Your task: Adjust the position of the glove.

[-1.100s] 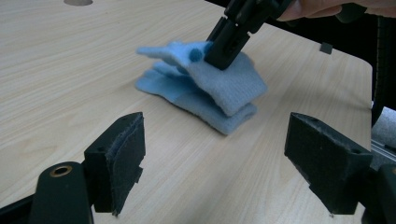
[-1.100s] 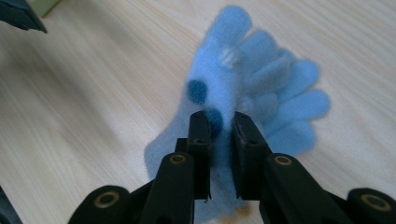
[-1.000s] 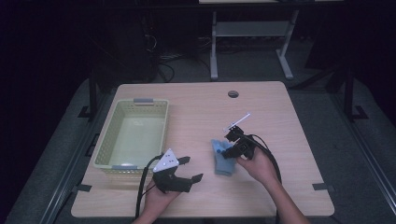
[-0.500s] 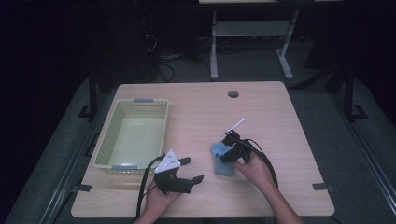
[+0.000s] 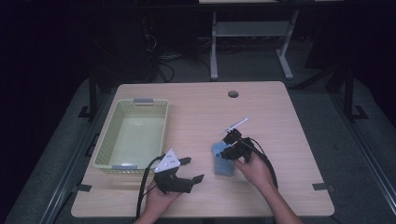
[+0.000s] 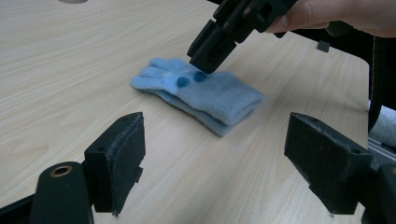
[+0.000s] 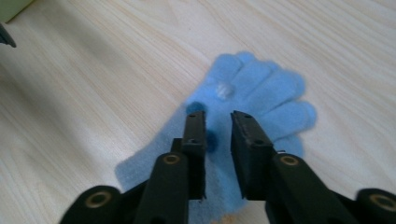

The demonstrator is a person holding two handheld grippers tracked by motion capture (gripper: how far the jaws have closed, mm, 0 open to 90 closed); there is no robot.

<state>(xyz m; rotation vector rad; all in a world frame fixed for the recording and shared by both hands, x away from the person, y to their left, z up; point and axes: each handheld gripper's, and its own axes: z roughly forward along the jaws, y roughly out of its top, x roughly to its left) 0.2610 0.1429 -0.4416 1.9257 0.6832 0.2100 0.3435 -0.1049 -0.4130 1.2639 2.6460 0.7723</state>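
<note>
wooden bench (image 5: 280, 112) carries a pale green basket (image 5: 134, 133) at 9 o'clock. folded light blue glove (image 5: 221, 161) lies flat near 5 o'clock of centre. left gripper (image 5: 184, 169) sits at 7 o'clock, jaws spread wide, empty. right gripper (image 5: 227, 145) hangs over the glove, jaws narrowly parted, tips at the fabric, gripping nothing.

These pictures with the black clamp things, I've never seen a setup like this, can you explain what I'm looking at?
A person sits at a wooden table, holding a hand-operated gripper in each hand. One picture looks down from overhead; the other two come from cameras riding on each gripper. The left gripper hovers with its jaws wide open, holding nothing. The right gripper points down at a pair of light blue gloves, its jaws nearly closed just over the fabric. A pale yellow basket sits at the left.
</note>
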